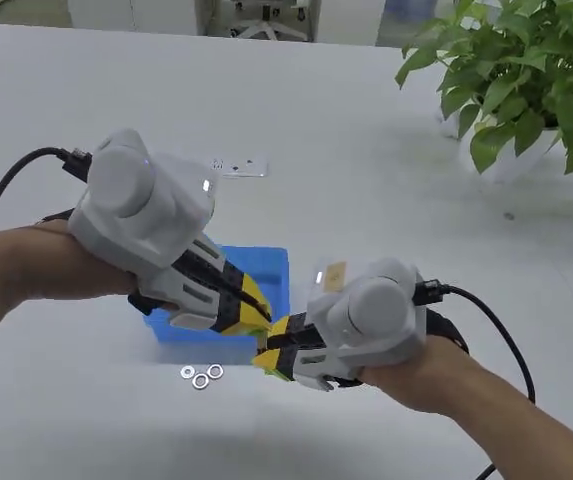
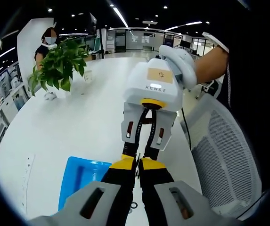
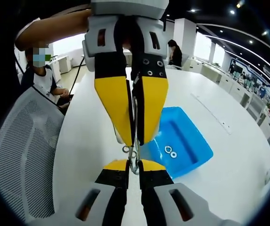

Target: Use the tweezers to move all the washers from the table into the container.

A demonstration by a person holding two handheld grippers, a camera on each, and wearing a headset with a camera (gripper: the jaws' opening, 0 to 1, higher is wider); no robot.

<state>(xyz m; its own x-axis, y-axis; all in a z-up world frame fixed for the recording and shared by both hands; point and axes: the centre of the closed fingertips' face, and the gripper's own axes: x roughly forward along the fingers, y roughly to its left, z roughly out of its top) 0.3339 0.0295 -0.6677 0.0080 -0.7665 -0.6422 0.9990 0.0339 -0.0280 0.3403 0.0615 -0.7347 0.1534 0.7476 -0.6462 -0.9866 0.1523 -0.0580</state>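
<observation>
Tweezers (image 3: 134,157) run lengthwise from the left gripper (image 1: 258,314) to the right gripper (image 1: 271,353), each clamped tight on one end, above the table (image 1: 366,150) at the near edge of the blue container (image 1: 266,262). The yellow jaws cover most of the metal, so which end is the tip can't be told. Three washers (image 1: 201,375) lie on the table just beside the container, two more washers (image 3: 170,151) lie inside it, and a potted plant (image 1: 511,80) stands well apart.

Wide white table (image 1: 366,120). Leafy potted plant (image 1: 516,70) far right. Grey mesh chair (image 3: 26,155) on near side. Open office beyond; ceiling light strips (image 2: 120,16) lit.
</observation>
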